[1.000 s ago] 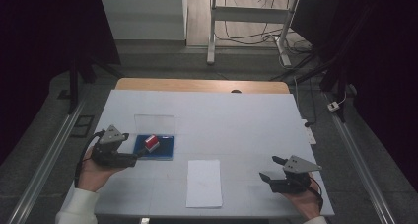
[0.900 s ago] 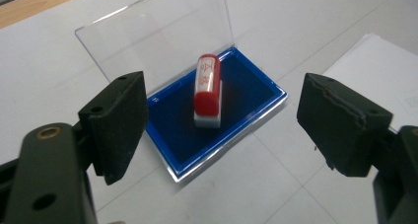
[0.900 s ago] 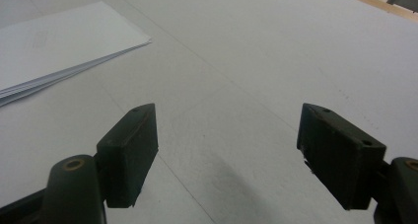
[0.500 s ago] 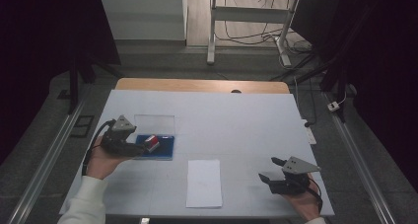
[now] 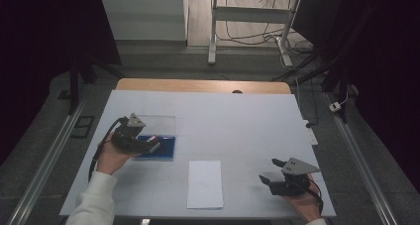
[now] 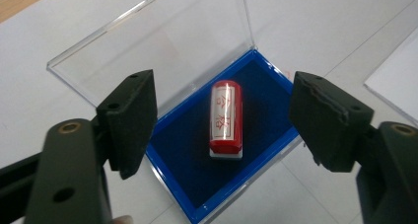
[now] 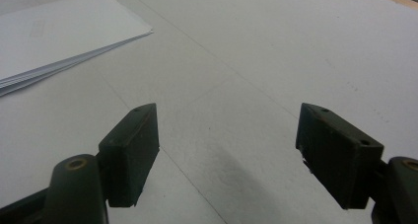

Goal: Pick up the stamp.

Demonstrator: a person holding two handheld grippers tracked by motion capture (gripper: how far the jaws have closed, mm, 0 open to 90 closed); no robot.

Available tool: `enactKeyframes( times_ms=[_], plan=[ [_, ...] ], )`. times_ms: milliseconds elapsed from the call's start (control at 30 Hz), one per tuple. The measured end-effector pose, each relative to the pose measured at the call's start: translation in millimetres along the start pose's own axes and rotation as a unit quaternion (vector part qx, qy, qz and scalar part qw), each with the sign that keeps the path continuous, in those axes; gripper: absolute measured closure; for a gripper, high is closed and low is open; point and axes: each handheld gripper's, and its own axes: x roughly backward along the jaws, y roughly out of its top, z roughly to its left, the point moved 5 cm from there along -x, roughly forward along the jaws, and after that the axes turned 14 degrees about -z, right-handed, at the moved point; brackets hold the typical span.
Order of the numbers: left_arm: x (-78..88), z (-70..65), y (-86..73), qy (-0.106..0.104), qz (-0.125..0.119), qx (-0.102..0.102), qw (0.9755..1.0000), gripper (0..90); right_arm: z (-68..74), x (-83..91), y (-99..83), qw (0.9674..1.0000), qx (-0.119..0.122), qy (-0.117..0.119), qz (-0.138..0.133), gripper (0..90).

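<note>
Left gripper hovers over the open blue-lined case, its jaws apart and just now closing in, either side of the red stamp lying inside, untouched. Right gripper, near right, gapes wide, holding nothing, beside the paper stack.

Dim room, dark at both sides; counter evenly lit from above. Glare streak on the stamp, sheen on the lid. Soft shadow under near fingers, slightly blurred.
</note>
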Motion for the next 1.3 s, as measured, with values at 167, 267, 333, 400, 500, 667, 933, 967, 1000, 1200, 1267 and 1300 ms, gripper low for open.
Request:
enactKeyframes(
  times_ms=[167, 267, 333, 400, 500, 667, 933, 967, 1000, 1200, 1267, 1300],
  plan=[
    [-4.3, -1.5, -1.6, 0.001, 0.006, -0.008, 0.9999, 31.0, -0.5, -0.1, -1.8, 1.0, -0.001, 0.0, 0.005, 24.0],
    [-6.6, -1.1, -4.0, 0.001, 0.011, -0.005, 0.9999, 33.4, -0.8, -0.2, -1.9, 1.0, 0.0, 0.0, 0.005, 24.2],
    [-8.0, -1.1, -5.9, -0.001, 0.014, -0.004, 0.9999, 34.7, -0.9, 0.0, -2.0, 1.0, 0.002, -0.003, 0.007, 24.3],
    [-10.5, 0.2, -8.0, 0.001, 0.019, 0.0, 0.9998, 36.1, -0.6, -0.6, -2.3, 1.0, 0.001, 0.001, 0.006, 24.3],
    [-12.0, -0.1, -9.2, -0.002, 0.021, 0.002, 0.9998, 38.1, -0.7, -0.9, -3.1, 0.9999, 0.004, 0.003, 0.009, 24.4],
    [-17.1, -2.2, -11.3, -0.011, 0.026, 0.001, 0.9996, 42.0, -0.9, -0.9, -3.6, 0.9999, 0.005, 0.002, 0.011, 24.6],
    [-22.1, -4.1, -12.7, -0.011, 0.032, -0.007, 0.9994, 52.9, -0.8, -1.0, -4.6, 0.9999, 0.005, 0.003, 0.013, 25.0],
    [-22.0, -4.0, -12.6, -0.013, 0.031, -0.006, 0.9994, 54.2, -0.9, -1.1, -4.8, 0.9999, 0.005, 0.003, 0.013, 25.0],
    [-21.7, -3.9, -12.5, -0.013, 0.03, -0.005, 0.9995, 54.2, -0.9, -1.1, -4.8, 0.9999, 0.005, 0.003, 0.013, 25.0],
    [-23.0, -3.3, -14.4, -0.019, 0.034, -0.002, 0.9993, 58.9, -0.7, -1.5, -5.8, 0.9998, 0.007, 0.004, 0.017, 25.3],
    [-24.4, -2.9, -15.9, -0.021, 0.034, 0.0, 0.9992, 61.6, -1.1, -1.5, -6.2, 0.9998, 0.007, 0.004, 0.018, 25.4],
    [-24.4, -2.9, -15.9, -0.021, 0.034, 0.0, 0.9992, 62.8, -1.4, -1.3, -6.3, 0.9998, 0.008, 0.002, 0.019, 25.4]
  ],
)
